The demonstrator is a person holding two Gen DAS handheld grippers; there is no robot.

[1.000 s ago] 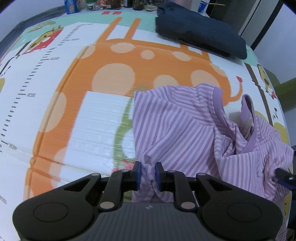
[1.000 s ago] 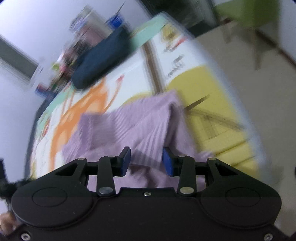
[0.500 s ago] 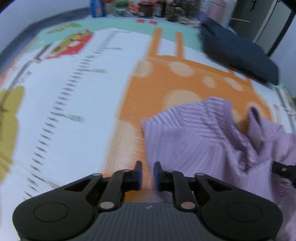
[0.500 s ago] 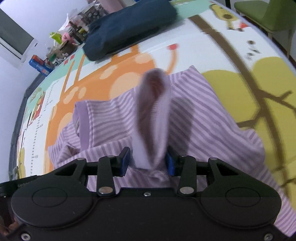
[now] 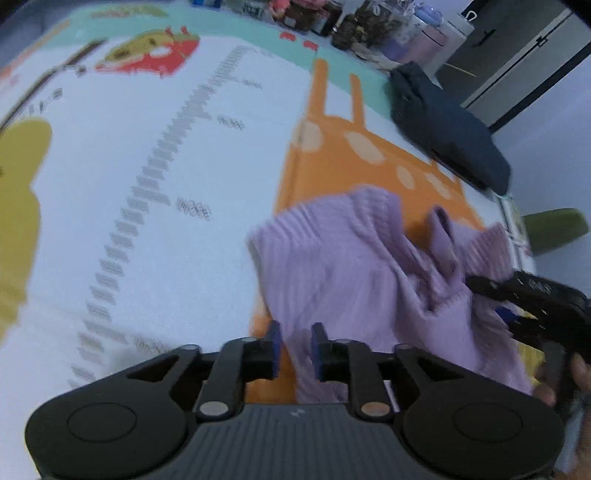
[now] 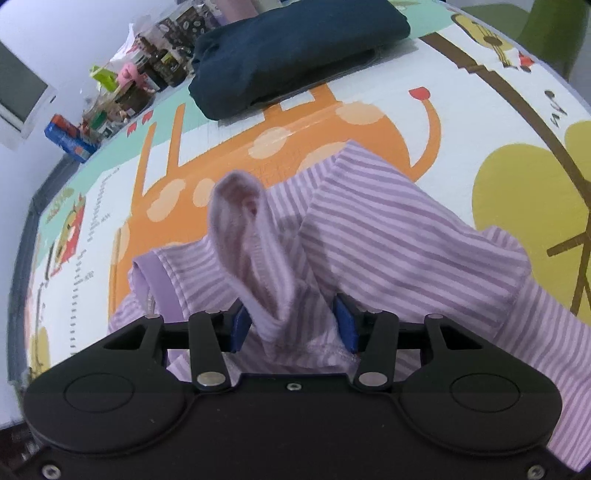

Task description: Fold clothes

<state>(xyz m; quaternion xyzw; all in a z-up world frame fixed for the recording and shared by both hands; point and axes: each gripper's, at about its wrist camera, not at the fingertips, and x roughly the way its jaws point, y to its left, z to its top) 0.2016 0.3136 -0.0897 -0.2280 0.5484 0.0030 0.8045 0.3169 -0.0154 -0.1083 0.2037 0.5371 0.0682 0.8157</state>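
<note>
A purple striped shirt lies crumpled on the giraffe play mat. My left gripper hovers at the shirt's near left edge. Its jaws are opening: cloth lies by the right pad and orange mat shows beside the left one. My right gripper has a thick bunch of the shirt filling its jaws, which are also opening. A fold stands up out of them in a loop. In the left wrist view the right gripper bites the shirt's right side, with a hand behind it.
A folded navy garment lies at the mat's far side. Jars and boxes line the back edge. A green chair stands past the right edge. Bare mat stretches to the shirt's left and right.
My left gripper slid left, lost its pinch on the shirt's hem and spread its jaws a little. The right gripper now has a raised fold bunched between its jaws.
</note>
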